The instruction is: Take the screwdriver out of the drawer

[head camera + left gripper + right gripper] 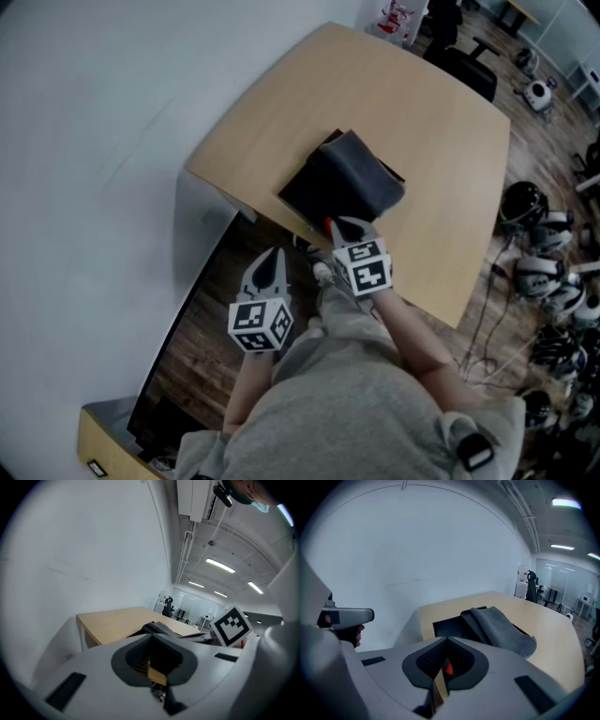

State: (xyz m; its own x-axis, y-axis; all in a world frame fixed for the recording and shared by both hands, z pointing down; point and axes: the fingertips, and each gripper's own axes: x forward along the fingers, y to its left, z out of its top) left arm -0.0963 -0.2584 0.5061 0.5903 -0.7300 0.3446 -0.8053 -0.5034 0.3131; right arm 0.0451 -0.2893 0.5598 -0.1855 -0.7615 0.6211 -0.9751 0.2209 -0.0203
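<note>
A dark drawer box point(323, 187) lies on the wooden table point(422, 141) with a grey cloth point(366, 173) draped over it. A small orange-red thing point(328, 223), perhaps the screwdriver's handle, shows at the box's near edge. My right gripper point(349, 225) is shut, its tips right beside that orange piece and nothing clamped in them. Through the right gripper's point(446, 641) closed jaws the orange piece point(448, 668) shows, with the box point(450, 625) and cloth point(501, 630) beyond. My left gripper point(274, 258) hangs off the table's near edge, shut and empty; the left gripper point(152, 637) points towards the table point(117, 623).
A white wall runs along the left. The table's grey side panel point(202, 220) drops to a wooden floor. A black office chair point(473, 66) stands behind the table. Several helmets and cables point(544, 272) lie on the floor at the right. A low cabinet point(103, 441) sits near left.
</note>
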